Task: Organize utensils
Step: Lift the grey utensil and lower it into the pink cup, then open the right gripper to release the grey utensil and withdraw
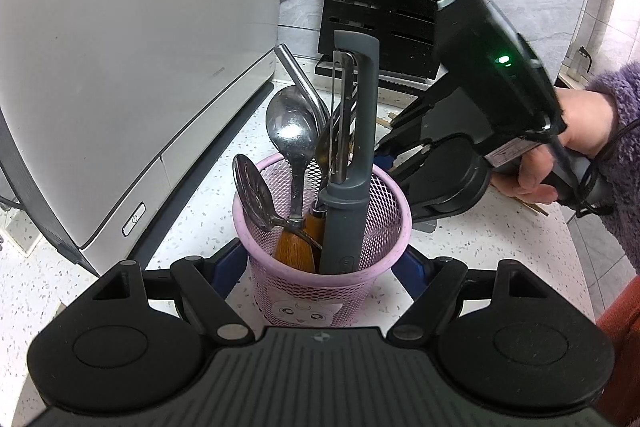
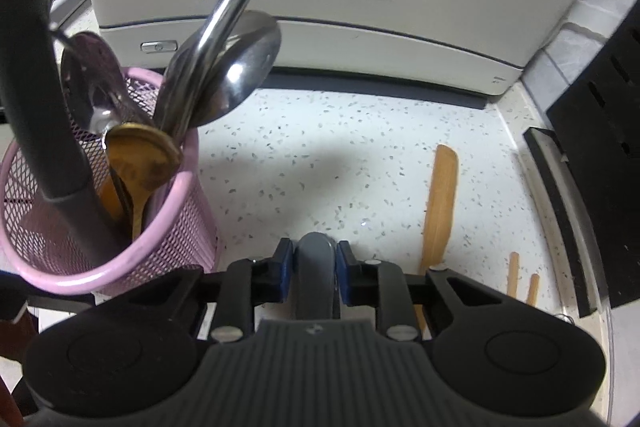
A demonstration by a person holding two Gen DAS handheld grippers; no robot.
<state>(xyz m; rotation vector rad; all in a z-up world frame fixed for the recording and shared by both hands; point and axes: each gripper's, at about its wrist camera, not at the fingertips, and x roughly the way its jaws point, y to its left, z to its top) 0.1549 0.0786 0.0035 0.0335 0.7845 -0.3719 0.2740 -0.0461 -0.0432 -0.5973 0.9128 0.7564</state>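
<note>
Two grippers are sharing this job, and the move ahead is hanging on how the right one's catch is lying relative to the cup

Starting at the left: the left gripper (image 1: 320,265) is bracing the pink mesh cup (image 1: 304,287), its blue pads sitting against the cup's two sides, so it is looking clamped on the cup rather than merely around it. The cup is standing upright on the table (image 2: 320,147), already carrying a grey peeler (image 1: 352,147), several spoons (image 1: 292,131) and a wooden-handled piece, all leaning a little.

Moving right: the right gripper (image 2: 315,269), held in a hand (image 1: 580,131) with a purple sleeve, is pointing steeply down at the table just behind and to the right of the cup. Its jaws are standing close together, pads pinching a grey handle (image 2: 315,283) between them. The handle's rounded end is poking forward past the pads and its long axis is running along the gripper's own line; the rest is hiding under the gripper body, so what kind of utensil it is I cannot tell.

From the right wrist, the cup mouth is lying up and to the left, near. I am judging that the handle is needing a lift, a swing left and a tilt towards upright to drop in among the crowded stems.

Further right, a spatula (image 2: 440,195) and chopsticks (image 2: 513,273) are lying loose on the table, awaiting their turn
</note>
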